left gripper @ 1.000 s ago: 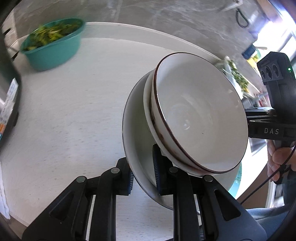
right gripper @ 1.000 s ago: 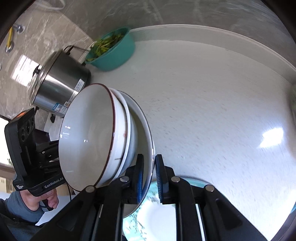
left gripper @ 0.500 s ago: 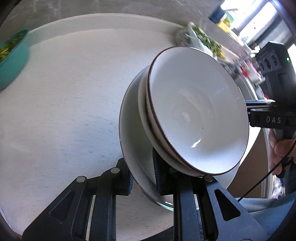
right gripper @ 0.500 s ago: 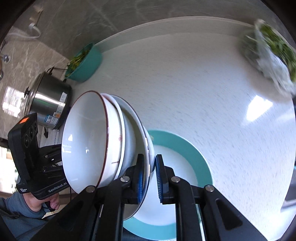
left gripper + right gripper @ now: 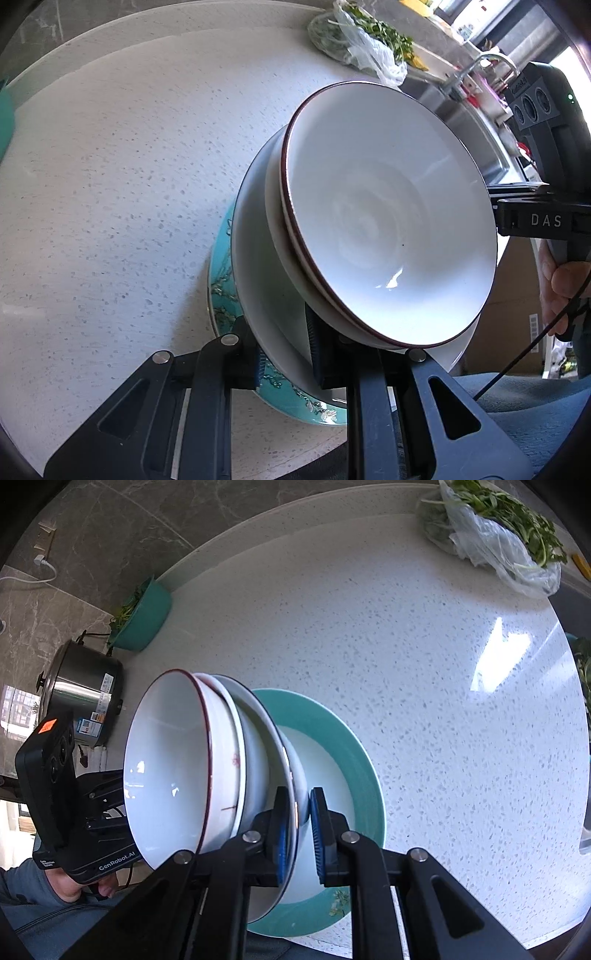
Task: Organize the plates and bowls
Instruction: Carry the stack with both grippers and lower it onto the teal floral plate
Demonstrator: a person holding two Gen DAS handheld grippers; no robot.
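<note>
glossy round bowls (image 5: 388, 229), speckled stone counter (image 5: 129, 166)

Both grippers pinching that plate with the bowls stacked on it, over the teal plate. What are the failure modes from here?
1. The red-rimmed bowls sit loose on the white plate; nothing clamps them, so any tilt could slide them off.
2. The left gripper and right gripper hold only thin rim edges; uneven lowering may twist the plate free.
3. The teal plate lies near the counter edge; an off-centre landing could chip it or push it off.
</note>
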